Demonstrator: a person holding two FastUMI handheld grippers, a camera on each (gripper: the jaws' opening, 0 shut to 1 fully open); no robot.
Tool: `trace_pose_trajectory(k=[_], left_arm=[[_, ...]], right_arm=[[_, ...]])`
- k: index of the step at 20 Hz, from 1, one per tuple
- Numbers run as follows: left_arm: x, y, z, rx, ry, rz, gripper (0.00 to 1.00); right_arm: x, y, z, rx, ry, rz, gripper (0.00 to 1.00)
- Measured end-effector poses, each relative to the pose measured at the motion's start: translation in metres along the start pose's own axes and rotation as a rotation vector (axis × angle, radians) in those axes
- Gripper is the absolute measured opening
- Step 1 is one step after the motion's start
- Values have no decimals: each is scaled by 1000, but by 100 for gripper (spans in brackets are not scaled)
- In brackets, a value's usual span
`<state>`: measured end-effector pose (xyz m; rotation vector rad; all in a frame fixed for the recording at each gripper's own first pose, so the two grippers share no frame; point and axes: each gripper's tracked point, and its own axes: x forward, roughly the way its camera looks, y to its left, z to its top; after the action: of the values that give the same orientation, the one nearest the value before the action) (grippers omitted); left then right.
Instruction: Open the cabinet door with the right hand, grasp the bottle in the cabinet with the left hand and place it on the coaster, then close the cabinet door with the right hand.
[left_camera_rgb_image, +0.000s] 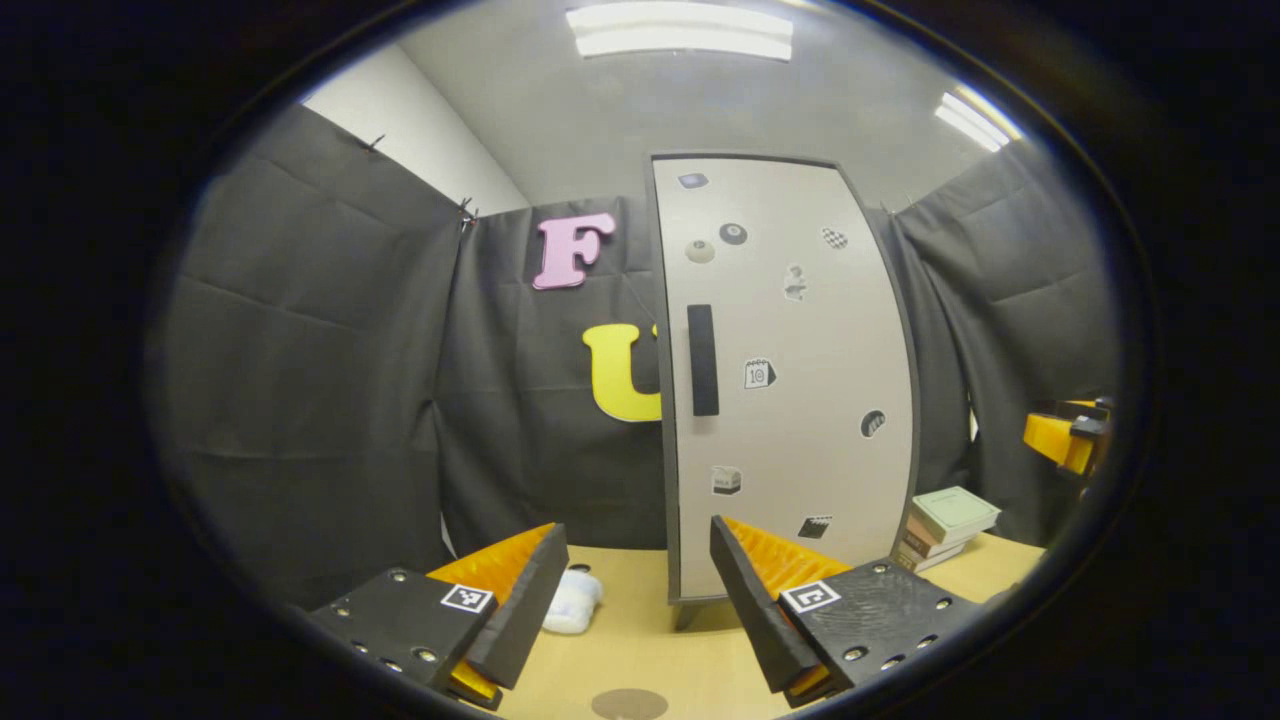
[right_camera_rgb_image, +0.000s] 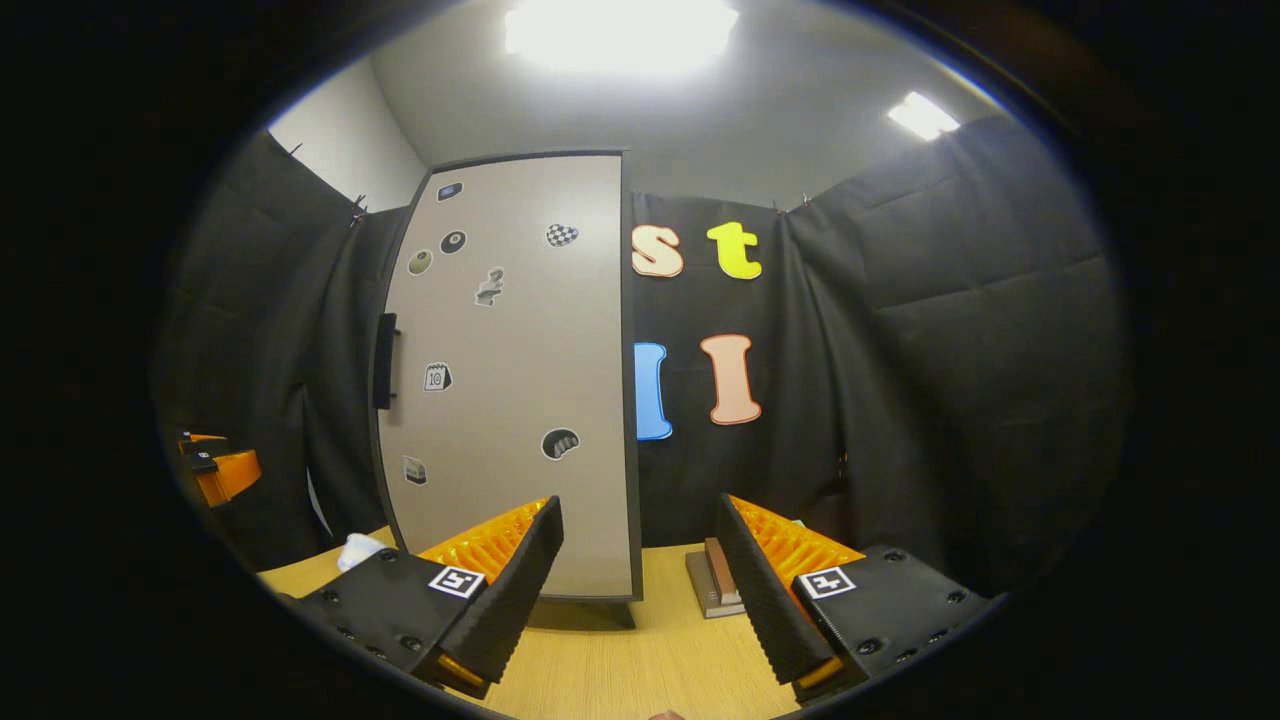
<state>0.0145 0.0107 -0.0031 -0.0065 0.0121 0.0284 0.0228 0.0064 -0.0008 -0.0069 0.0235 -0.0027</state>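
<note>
Left gripper view: the left gripper (left_camera_rgb_image: 635, 590) hovers over the wooden table (left_camera_rgb_image: 650, 640), its jaws spread apart with nothing between them. Ahead stands the cabinet (left_camera_rgb_image: 790, 380), upright on the table, its door closed. A dark vertical handle (left_camera_rgb_image: 703, 360) sits near the door's left edge, and small stickers (left_camera_rgb_image: 758, 373) are scattered over the panel. A round coaster (left_camera_rgb_image: 628, 704) lies on the table just below the gripper, between its two fingers as seen from here. A white crumpled object (left_camera_rgb_image: 572, 602) rests on the table beside the left finger. A stack of books (left_camera_rgb_image: 945, 525) lies to the right of the cabinet. The right gripper (left_camera_rgb_image: 1065, 437) appears at the far right edge.

Right gripper view: the right gripper (right_camera_rgb_image: 640, 585) is likewise held with its jaws apart and empty, above the table. The cabinet door fills the left centre, shut. The bottle cannot be seen behind the closed door.
</note>
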Motion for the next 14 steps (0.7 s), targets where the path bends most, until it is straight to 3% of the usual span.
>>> trace_pose_trajectory(k=[6,14], left_arm=[[-8,32,-4,20,4,52,87],[-36,100,-12,26,28,181,87]], right_arm=[[28,23,27,-1,-24,48,98],[64,84,61,8,-52,167,98]])
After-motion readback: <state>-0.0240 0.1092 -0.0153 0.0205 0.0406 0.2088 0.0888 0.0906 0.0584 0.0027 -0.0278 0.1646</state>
